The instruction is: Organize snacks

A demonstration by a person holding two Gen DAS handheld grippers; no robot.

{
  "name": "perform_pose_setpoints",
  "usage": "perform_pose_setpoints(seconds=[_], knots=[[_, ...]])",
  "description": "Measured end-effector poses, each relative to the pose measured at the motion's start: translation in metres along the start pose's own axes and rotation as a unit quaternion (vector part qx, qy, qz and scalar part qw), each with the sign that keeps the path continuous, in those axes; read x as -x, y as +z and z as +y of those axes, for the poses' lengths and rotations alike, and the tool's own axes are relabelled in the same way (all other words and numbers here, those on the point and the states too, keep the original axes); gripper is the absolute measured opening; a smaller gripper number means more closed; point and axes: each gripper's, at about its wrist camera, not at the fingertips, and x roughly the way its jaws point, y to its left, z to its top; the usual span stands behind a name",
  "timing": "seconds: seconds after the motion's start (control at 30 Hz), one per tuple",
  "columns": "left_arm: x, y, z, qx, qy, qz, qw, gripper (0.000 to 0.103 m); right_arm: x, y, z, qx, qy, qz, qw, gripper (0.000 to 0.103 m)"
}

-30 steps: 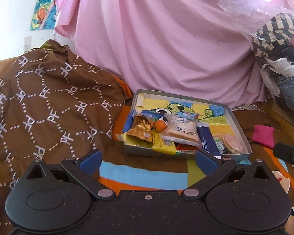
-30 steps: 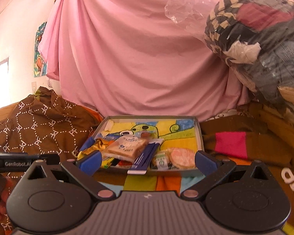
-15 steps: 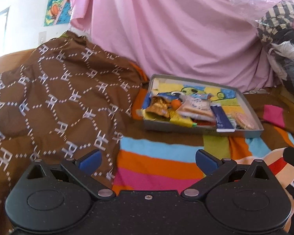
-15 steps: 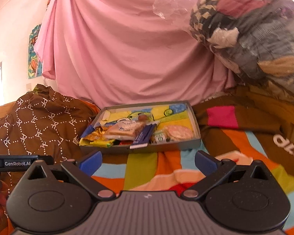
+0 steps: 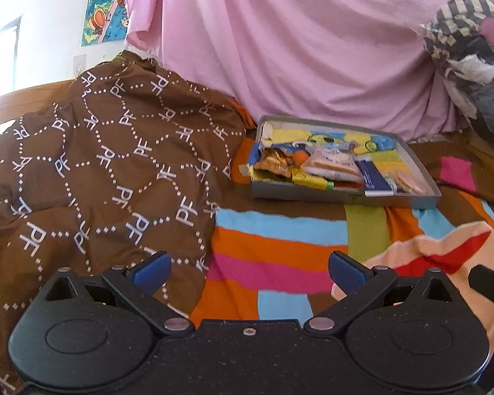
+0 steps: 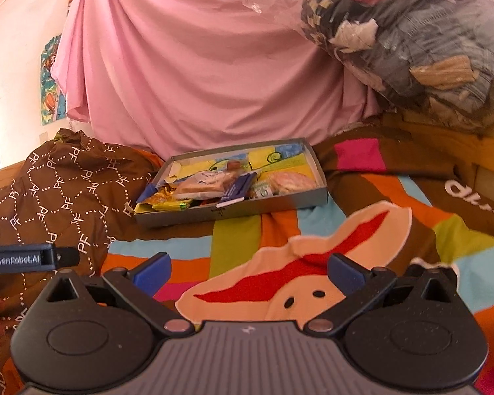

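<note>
While both hand-held grippers [image 5: 249, 267] [image 6: 249, 268] gape empty: snacks [image 5: 326, 168] heaped in grey tray [image 5: 342, 195].

Snacks [image 5: 326, 168] all sit piled in the shallow grey tray [image 5: 342, 197] on the bed: gold wrapper, sandwich pack, blue bar, maybe a round cracker pack.

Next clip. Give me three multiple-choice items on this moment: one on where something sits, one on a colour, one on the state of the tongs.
1. Where are the snacks?
A. In the grey tray
B. Scattered on the blanket
C. In the tongs

2. What colour is the hanging cloth behind the tray?
A. Green
B. Pink
C. White

3. How are both tongs?
A. Shut on a snack
B. Open, holding nothing
C. Out of view

Answers: 1 A, the snacks lie inside the grey tray; 2 B, the hanging cloth is pink; 3 B, left tongs and right tongs gape, nothing between.
</note>
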Motion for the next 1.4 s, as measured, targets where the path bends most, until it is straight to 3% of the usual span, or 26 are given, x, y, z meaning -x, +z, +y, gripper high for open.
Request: perform_pose_setpoints(seconds=[0.33, 1.4], knots=[[0.008, -0.019, -0.003, -0.024, -0.002, 0.010, 0.9997, 0.101, 0.002, -0.011, 0.000, 0.000, -0.009, 0.005, 1.000, 0.103], [0.012, -0.025, 0.006, -0.011, 0.010, 0.015, 0.9998, 0.101, 0.001, -0.014, -0.001, -0.005, -0.004, 0.005, 1.000, 0.103]])
